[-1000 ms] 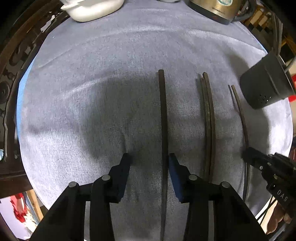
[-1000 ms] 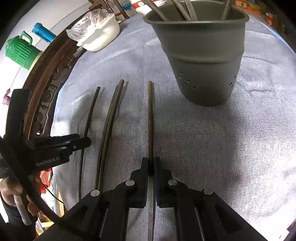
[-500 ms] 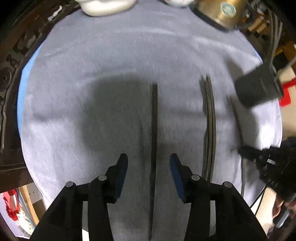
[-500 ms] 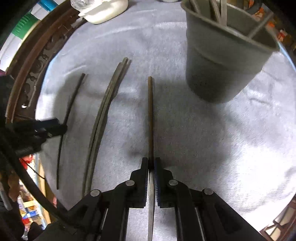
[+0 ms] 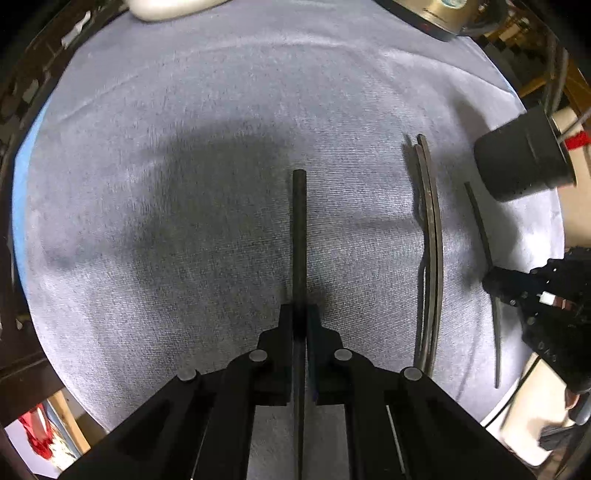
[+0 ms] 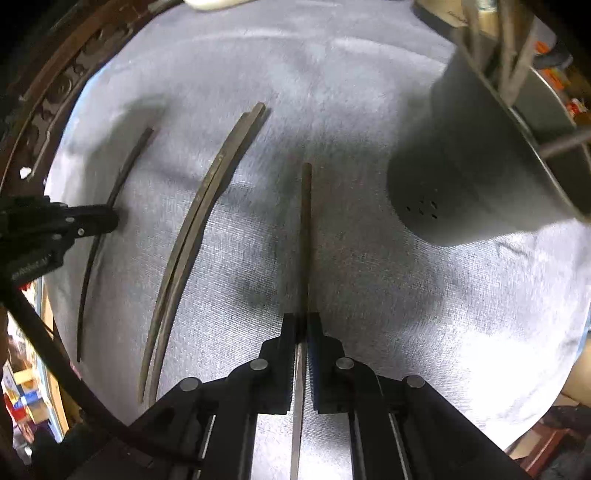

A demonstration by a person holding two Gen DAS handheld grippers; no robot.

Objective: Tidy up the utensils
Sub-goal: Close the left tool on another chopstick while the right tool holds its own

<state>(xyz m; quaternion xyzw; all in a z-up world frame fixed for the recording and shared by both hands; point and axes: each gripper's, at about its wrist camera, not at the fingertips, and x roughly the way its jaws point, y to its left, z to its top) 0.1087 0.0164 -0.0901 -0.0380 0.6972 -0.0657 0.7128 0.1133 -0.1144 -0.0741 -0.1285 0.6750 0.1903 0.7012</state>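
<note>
The left gripper is clamped on a dark, thin chopstick, which runs straight out from between its black fingers over the grey-blue cloth covering the table. The right gripper is likewise closed on a brown chopstick, held between its pads and pointing away along the cloth toward the table's far edge.

Between the two held sticks, a pair of dark brown chopsticks lies flat on the cloth, the two touching side by side along their length. In the right wrist view, the left gripper shows at the table's left edge, at the middle of its stick.

A grey plastic utensil holder with small drain holes stands on the cloth near the table's right edge, just beside the right gripper's chopstick tip, with several utensil handles standing in it. At the far edge sit a white dish and a metallic kettle, both cut off by the frame.
</note>
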